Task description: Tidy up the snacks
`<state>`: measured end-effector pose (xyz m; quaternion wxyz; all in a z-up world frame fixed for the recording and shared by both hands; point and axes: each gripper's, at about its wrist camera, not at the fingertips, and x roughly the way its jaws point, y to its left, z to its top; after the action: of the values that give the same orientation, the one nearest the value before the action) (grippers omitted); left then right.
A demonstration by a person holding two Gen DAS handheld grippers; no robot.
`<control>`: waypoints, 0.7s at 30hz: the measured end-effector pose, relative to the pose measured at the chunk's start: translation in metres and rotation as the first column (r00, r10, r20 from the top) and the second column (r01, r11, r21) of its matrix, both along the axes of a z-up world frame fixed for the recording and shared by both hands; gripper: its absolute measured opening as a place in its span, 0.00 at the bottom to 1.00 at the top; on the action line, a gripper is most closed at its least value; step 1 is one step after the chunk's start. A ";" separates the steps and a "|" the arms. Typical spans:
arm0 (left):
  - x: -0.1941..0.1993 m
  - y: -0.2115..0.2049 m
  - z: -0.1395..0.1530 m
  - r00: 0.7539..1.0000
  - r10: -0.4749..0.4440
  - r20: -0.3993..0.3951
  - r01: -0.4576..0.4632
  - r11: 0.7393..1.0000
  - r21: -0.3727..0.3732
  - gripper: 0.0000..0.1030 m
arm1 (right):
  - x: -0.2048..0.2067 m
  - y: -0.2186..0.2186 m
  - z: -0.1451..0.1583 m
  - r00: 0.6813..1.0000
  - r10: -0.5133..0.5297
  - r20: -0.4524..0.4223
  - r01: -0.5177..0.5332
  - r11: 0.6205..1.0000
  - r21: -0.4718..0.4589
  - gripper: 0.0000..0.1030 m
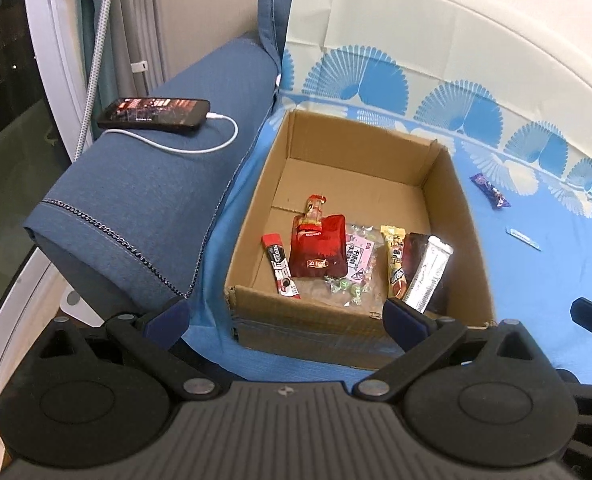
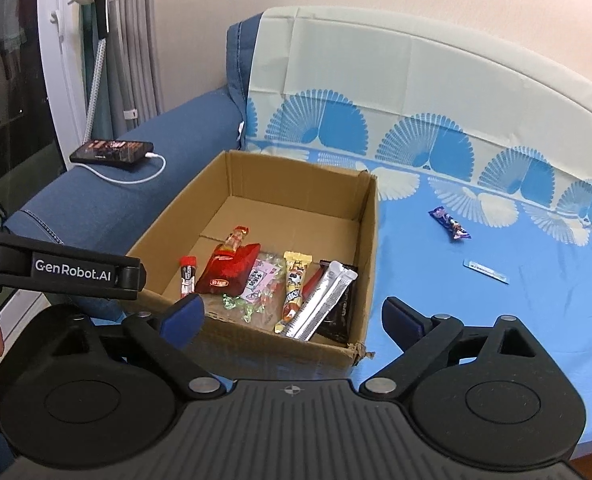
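An open cardboard box (image 1: 468, 240) (image 2: 370, 240) sits on the blue sofa cover. Inside lie a red-black stick pack (image 1: 281, 270) (image 2: 187, 276), a red pouch (image 1: 316, 248) (image 2: 230, 268), a clear bag of candies (image 1: 356, 272) (image 2: 256, 284), a yellow bar (image 1: 394, 264) (image 2: 294, 288), silver sticks (image 1: 428, 272) (image 2: 324, 300) and a dark packet (image 2: 342, 316). A purple wrapped snack (image 1: 490, 191) (image 2: 450, 224) and a small blue sachet (image 1: 523, 238) (image 2: 486, 271) lie on the cover right of the box. My left gripper (image 1: 284, 314) is open and empty above the box's near wall. My right gripper (image 2: 294, 314) is open and empty over the box's near right corner.
A black phone (image 1: 154, 114) (image 2: 112, 152) with a white cable lies on the blue sofa armrest (image 1: 136, 208) left of the box. The left gripper's body (image 2: 56, 272) reaches in at the left of the right wrist view. The sofa backrest rises behind the box.
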<state>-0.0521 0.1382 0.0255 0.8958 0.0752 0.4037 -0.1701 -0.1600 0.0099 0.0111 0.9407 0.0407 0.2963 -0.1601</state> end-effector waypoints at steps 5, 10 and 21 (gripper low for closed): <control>-0.009 0.004 0.007 1.000 -0.002 0.020 0.002 1.000 -0.005 1.00 | -0.009 0.004 0.004 1.000 0.002 0.022 -0.002 1.000 -0.005 0.94; -0.016 0.007 0.012 0.999 -0.002 0.044 0.003 1.000 -0.012 1.00 | -0.014 0.008 0.008 0.999 0.015 0.038 -0.014 1.000 -0.020 0.94; -0.021 0.010 0.016 0.999 0.003 0.052 -0.002 1.000 -0.016 1.00 | -0.020 0.012 0.010 0.999 0.019 0.049 -0.017 0.999 -0.028 0.95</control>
<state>-0.0730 0.1482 0.0415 0.9068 0.0721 0.3789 -0.1700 -0.1799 0.0223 0.0214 0.9497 0.0289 0.2710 -0.1546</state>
